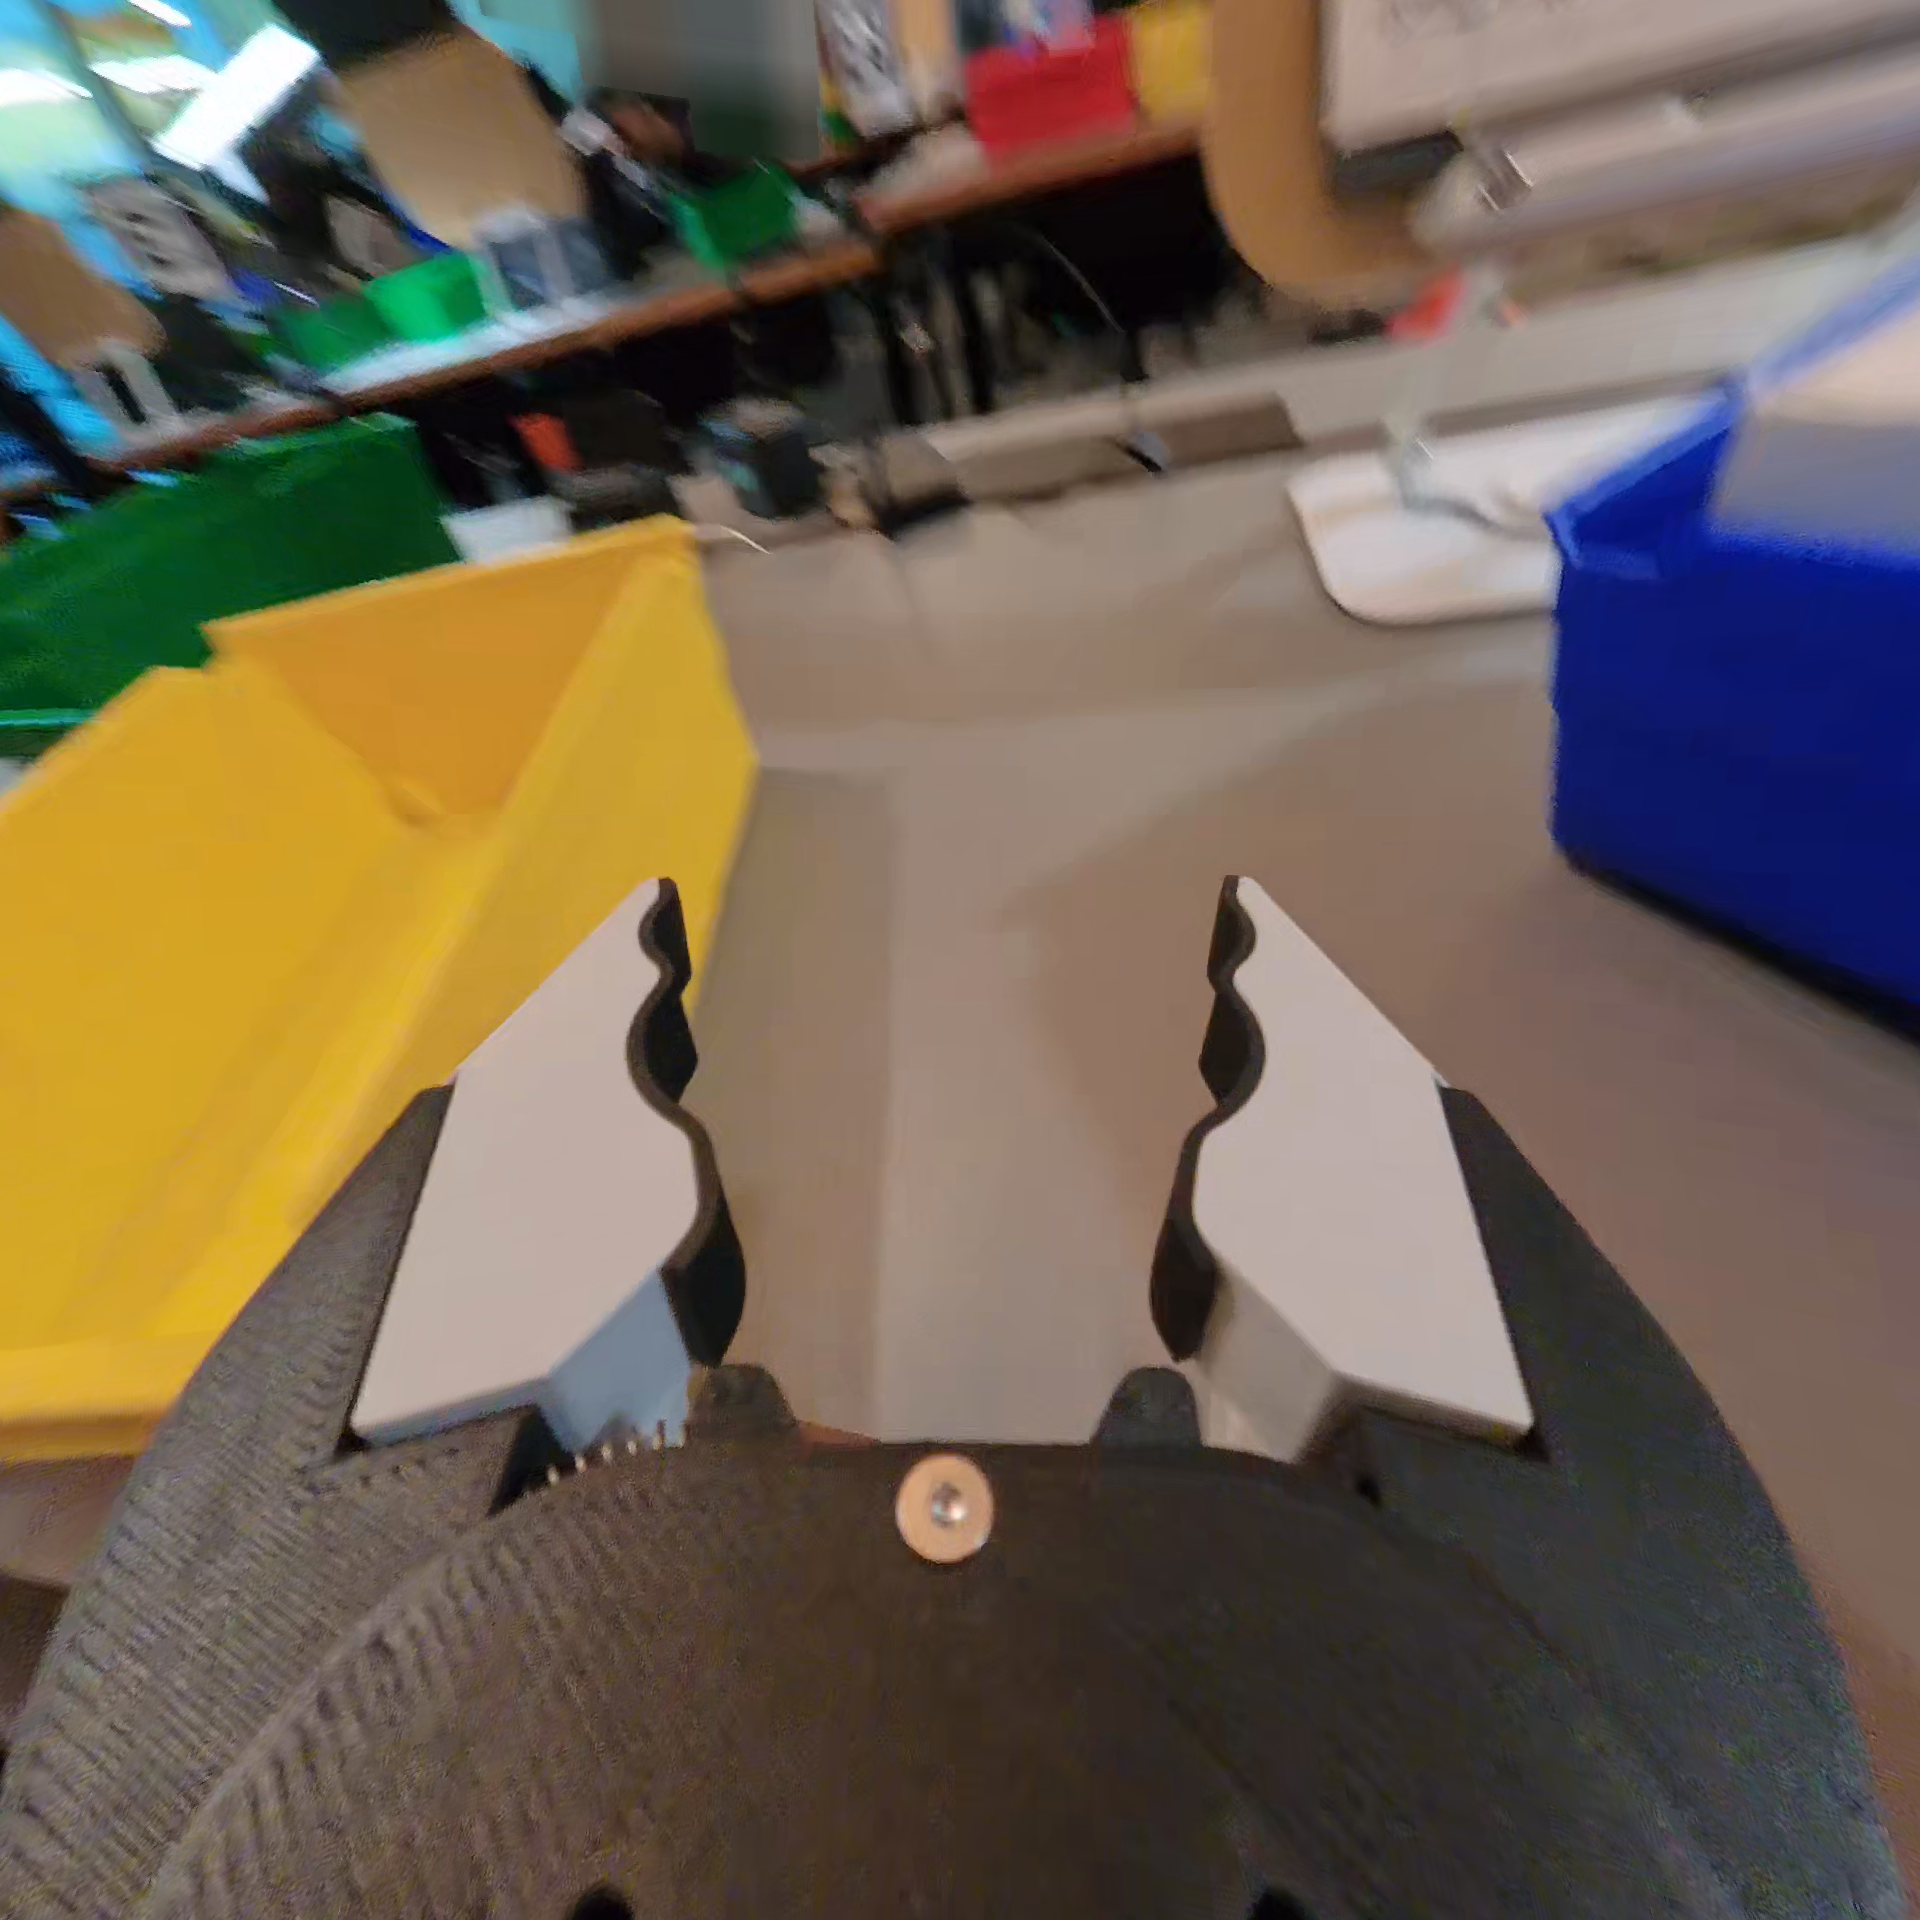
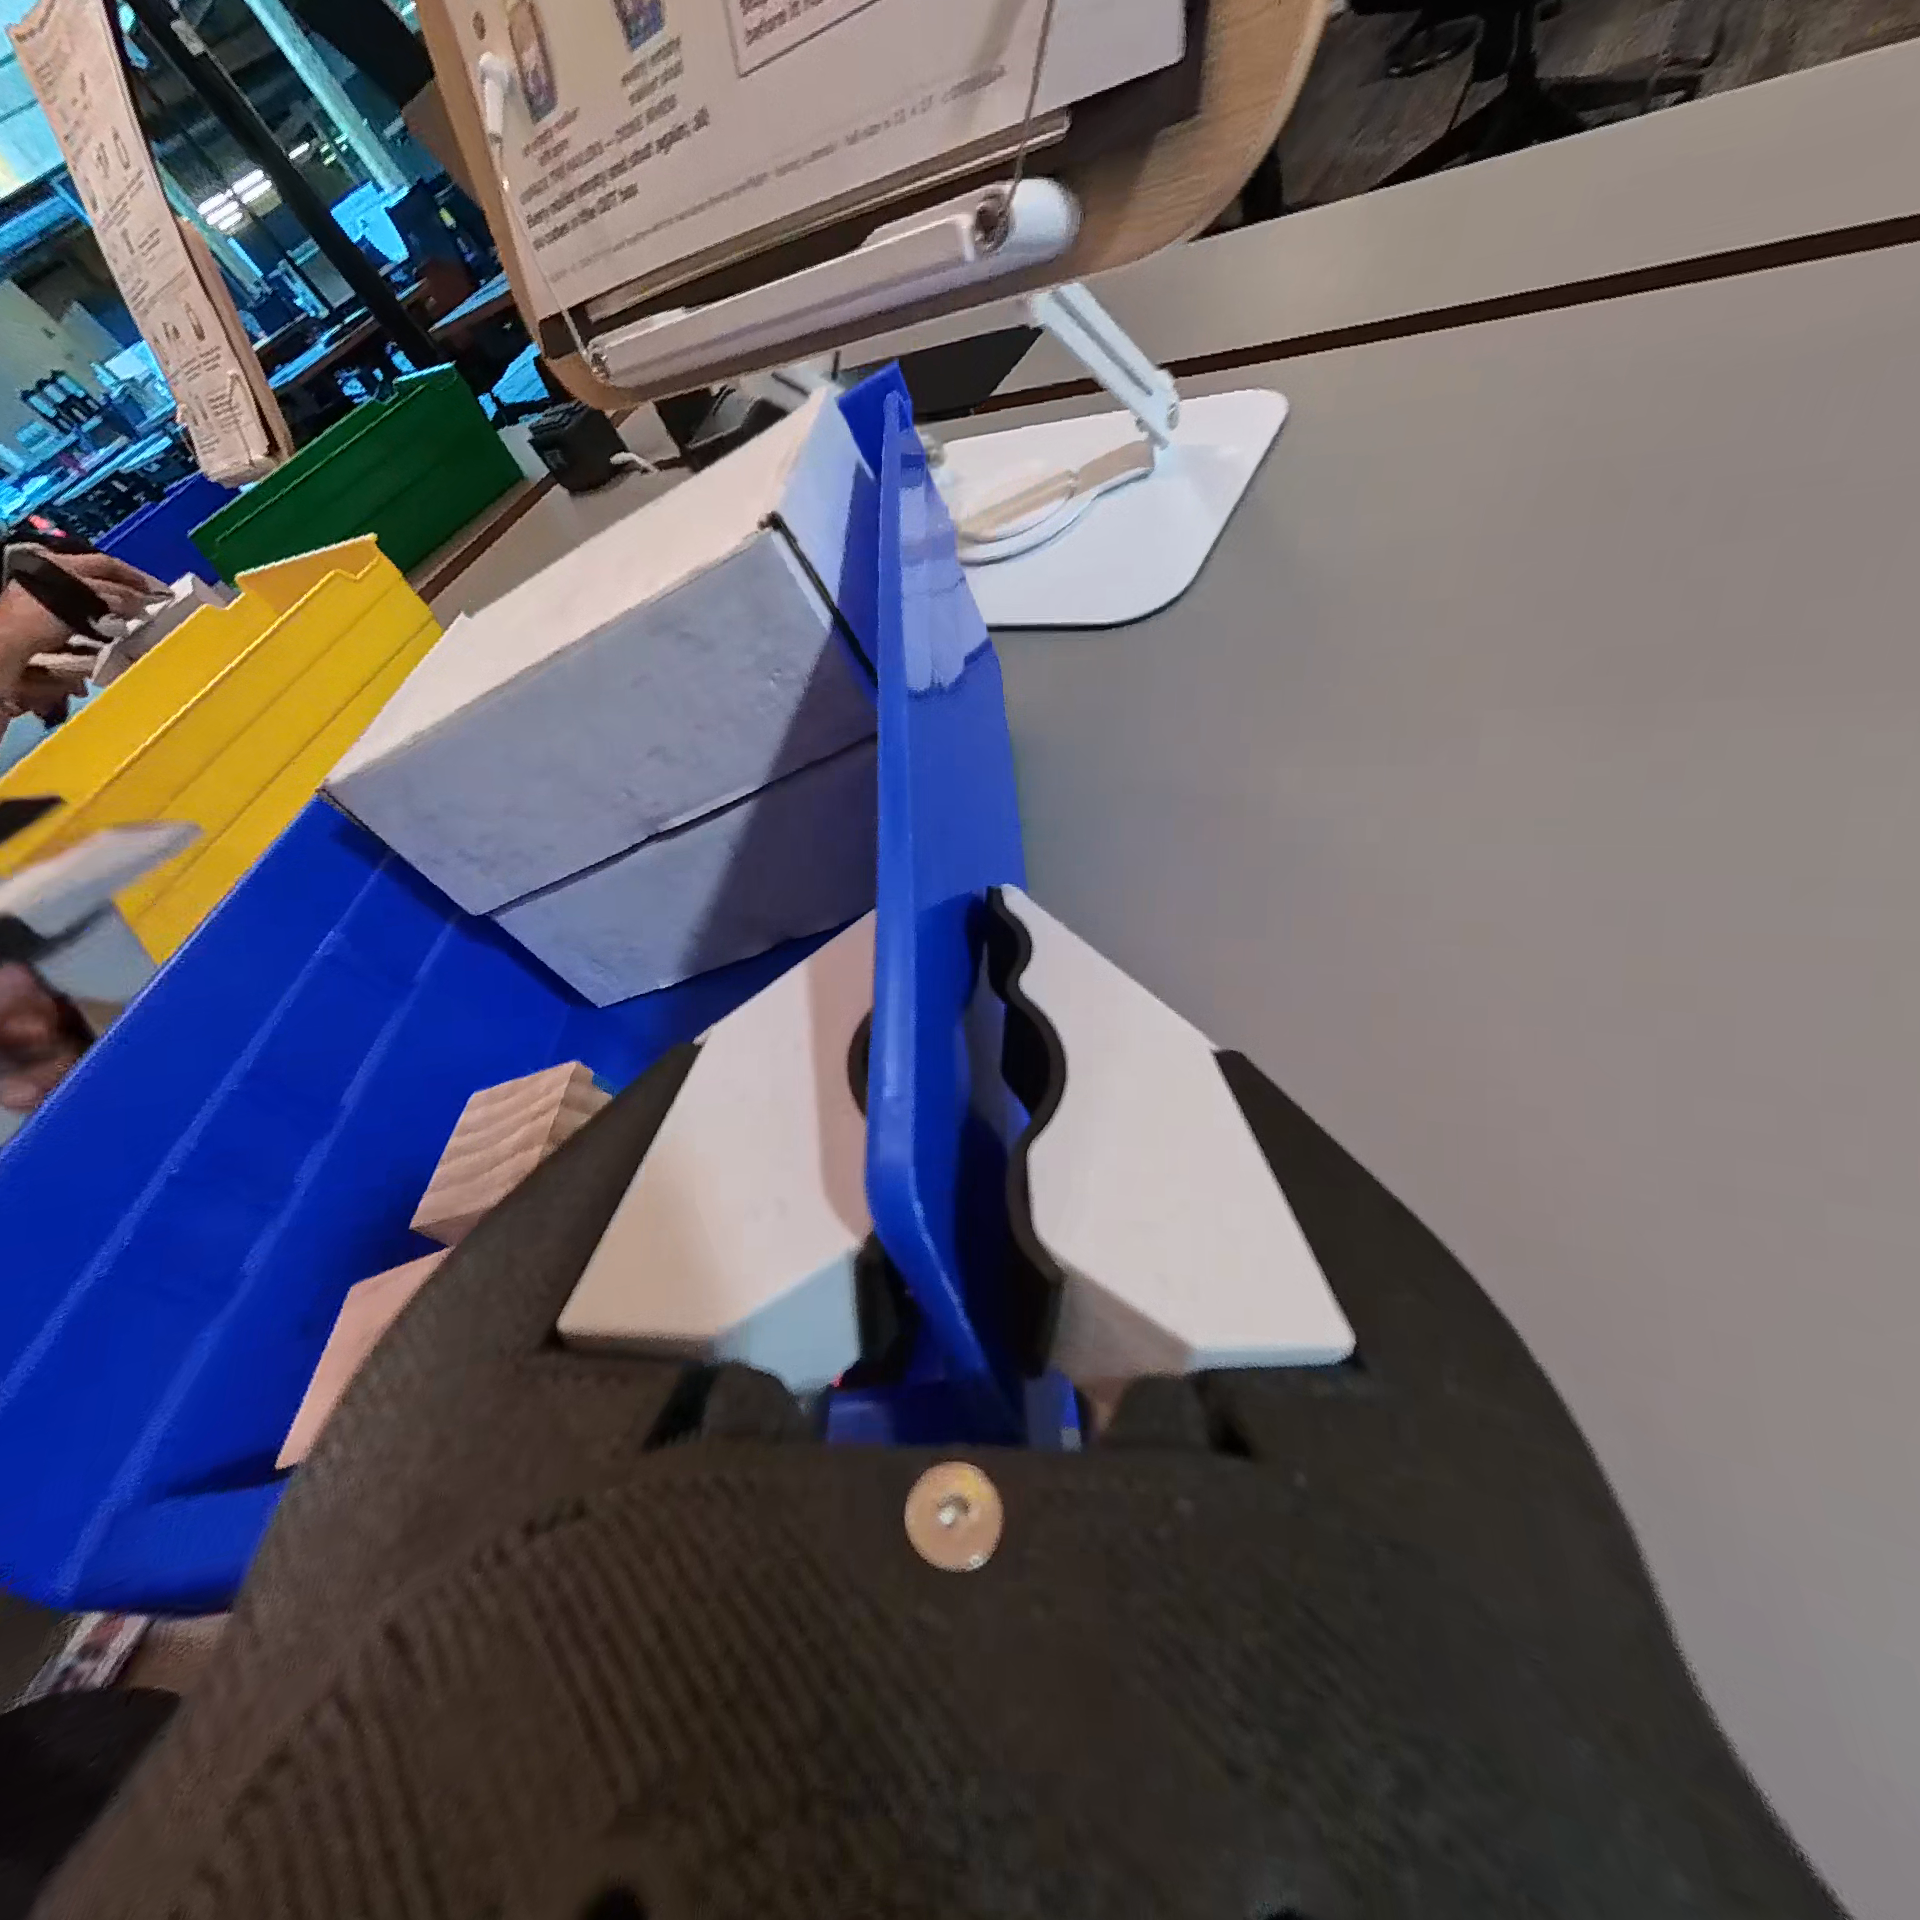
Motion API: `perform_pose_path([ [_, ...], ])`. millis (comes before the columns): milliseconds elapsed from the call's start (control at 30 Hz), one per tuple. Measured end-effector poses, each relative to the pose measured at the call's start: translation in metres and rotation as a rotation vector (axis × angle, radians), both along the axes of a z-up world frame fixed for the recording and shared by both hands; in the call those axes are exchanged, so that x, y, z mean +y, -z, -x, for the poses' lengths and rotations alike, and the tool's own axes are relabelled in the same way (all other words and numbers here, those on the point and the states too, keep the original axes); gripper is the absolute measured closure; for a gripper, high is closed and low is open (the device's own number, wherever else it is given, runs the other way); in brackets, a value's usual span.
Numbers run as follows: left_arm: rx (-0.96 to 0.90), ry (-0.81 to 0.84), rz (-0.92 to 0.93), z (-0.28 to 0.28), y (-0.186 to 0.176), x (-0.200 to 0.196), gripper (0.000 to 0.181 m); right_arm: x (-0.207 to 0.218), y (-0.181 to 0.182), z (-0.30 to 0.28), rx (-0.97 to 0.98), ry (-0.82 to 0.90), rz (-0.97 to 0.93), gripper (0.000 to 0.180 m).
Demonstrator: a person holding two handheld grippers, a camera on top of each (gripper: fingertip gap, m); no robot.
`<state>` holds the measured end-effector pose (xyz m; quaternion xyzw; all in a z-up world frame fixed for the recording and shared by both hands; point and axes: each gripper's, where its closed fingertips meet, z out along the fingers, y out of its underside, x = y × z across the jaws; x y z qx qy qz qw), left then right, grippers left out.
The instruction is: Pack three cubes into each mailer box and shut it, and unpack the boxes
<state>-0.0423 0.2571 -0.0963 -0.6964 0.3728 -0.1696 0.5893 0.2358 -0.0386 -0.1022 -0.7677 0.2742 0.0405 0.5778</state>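
Left gripper: jaws wide, nothing between them; hangs over bare grey bench, centre of left wrist view. View is motion-blurred.
Right gripper: jaws narrow, clamped on side wall of blue bin, lower centre of right wrist view.
Mailer box: white cardboard, lid down, tilted inside blue bin, upper corner leaning on the gripped wall; centre-left of frame.
Cubes: pale wood, at least two, on bin floor, lower left, partly hidden by gripper body.
Handling, box: prob. light; card walls stiff-ish but dent if squeezed hard. Best hold looks like across the short sides or at the lid's front edge.
Handling, cubes: rigid, light, flat faces; shouldn't slip if pinched on opposite faces.
Handling, bin: thin plastic wall, may flex; smooth, could slide.
Yellow bin: left of frame, looks empty, just beside left jaw.
Edges: bin wall stands betw. box and open bench; stand w/ white base upper centre.
Room: bench to right of frame free; left side crowded w/ bins.
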Motion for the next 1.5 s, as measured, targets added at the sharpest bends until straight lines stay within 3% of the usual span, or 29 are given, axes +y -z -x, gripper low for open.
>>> perform_pose_path([
  [133,-0.103,-0.188,-0.075,0.055,-0.025,0.056,0.075,0.018,0.005,0.015,0.018,-0.049,0.001,0.171],
  [267,-0.018,-0.205,0.059,0.079,0.009,0.098,0.08,0.032,0.008,0.029,0.02,-0.076,0.003,0.17],
  [300,0.01,-0.172,0.108,0.077,0.021,0.1,0.093,0.036,0.01,0.032,0.024,-0.08,0.001,0.17],
  [367,-0.012,-0.06,0.155,0.067,0.025,0.095,0.168,0.044,0.015,0.042,0.065,-0.077,-0.01,0.17],
  [400,-0.034,-0.047,0.16,0.066,0.02,0.095,0.18,0.05,0.017,0.049,0.091,-0.07,-0.03,0.17],
  [567,-0.026,-0.053,0.062,0.078,-0.013,0.105,0.181,0.099,0.022,0.091,0.041,-0.032,-0.038,0.17],
  [767,-0.088,-0.118,0.061,0.121,-0.06,0.128,0.181,0.204,0.023,0.147,0.077,-0.069,-0.057,0.169],
  [1100,-0.126,-0.286,-0.143,0.213,-0.147,0.143,0.181,0.361,0.036,0.264,0.214,-0.083,-0.089,0.129],
  [1333,-0.231,-0.236,-0.143,0.218,-0.17,0.132,0.181,0.402,0.026,0.335,0.247,-0.292,-0.087,0.101],
  [1500,-0.281,-0.183,-0.095,0.21,-0.171,0.127,0.181,0.388,0.014,0.367,0.285,-0.478,-0.094,0.106],
])
